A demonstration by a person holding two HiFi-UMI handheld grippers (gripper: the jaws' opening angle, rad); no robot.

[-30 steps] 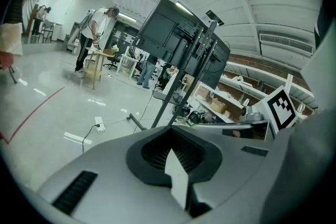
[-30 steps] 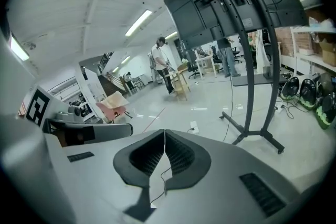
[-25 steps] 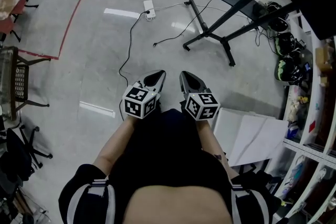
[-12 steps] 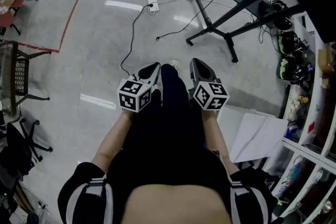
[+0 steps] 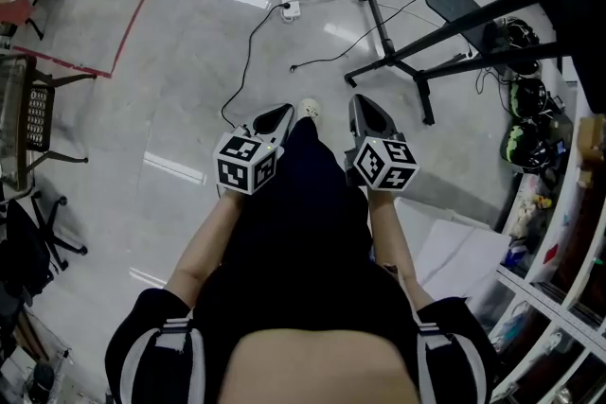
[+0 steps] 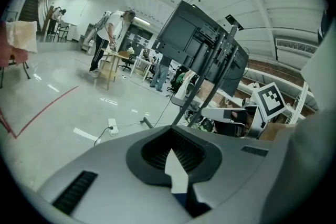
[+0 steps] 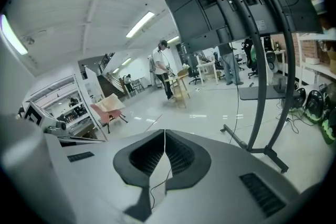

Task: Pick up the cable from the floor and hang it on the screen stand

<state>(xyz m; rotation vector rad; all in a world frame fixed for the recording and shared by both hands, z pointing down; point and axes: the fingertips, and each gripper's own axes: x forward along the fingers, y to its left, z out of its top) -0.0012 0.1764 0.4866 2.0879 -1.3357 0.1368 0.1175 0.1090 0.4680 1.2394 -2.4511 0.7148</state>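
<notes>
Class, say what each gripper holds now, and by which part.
Nothing is held. The left gripper and right gripper both have their jaws together and empty; the cable lies on the floor ahead, untouched.

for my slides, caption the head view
Left gripper and right gripper, both shut, above the floor near the black cable and screen stand

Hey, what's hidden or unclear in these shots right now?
- Near end of the cable: head view, it runs behind the left gripper.
- Top of the screen stand: head view, cut off by the upper right edge.
- Nearby floor: right gripper view, blocked by the right gripper body.
- Distant people: left gripper view, too small for detail.
</notes>
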